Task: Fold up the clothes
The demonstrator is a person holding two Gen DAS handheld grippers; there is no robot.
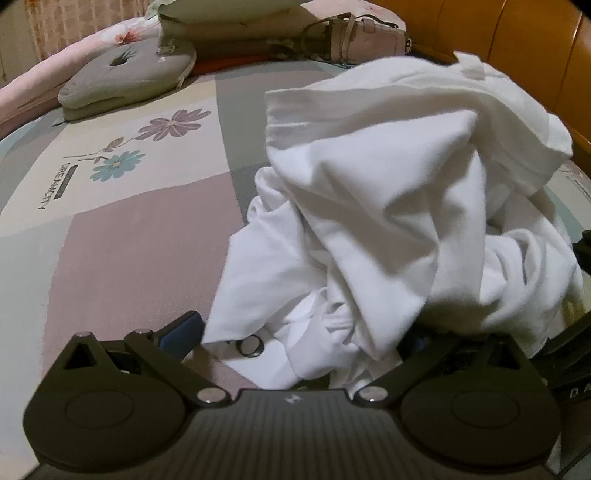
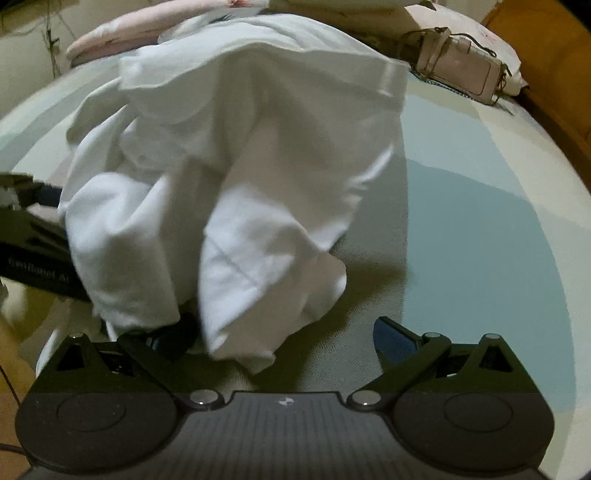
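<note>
The white garment, by its hems probably a T-shirt, sits bunched in a rumpled heap directly ahead of both claws, partly raised off the bed, with creases running every way and no flat panel or clean fold line showing; its edges look blurred. In the left wrist view it spills over the right finger of the left claw, whose blue-padded left finger stands clear of the cloth, so the claw looks spread wide, with fabric lying between the fingers rather than pinched. In the right wrist view the garment drapes over the left finger of the right claw, while the right blue pad stands well apart from it, so this claw also reads as released, not clenched on the cloth. As a judgement, the shirt is far from folded: it would need spreading flat and squaring before sleeves and body can be turned in. Whether other clothes are done cannot be told, since no folded stack shows. Under the heap lies the bed sheet, patchwork with printed flowers. Beyond it, past the claws, rest a grey cushion to the left and a pale handbag to the right, near a wooden bed frame.
</note>
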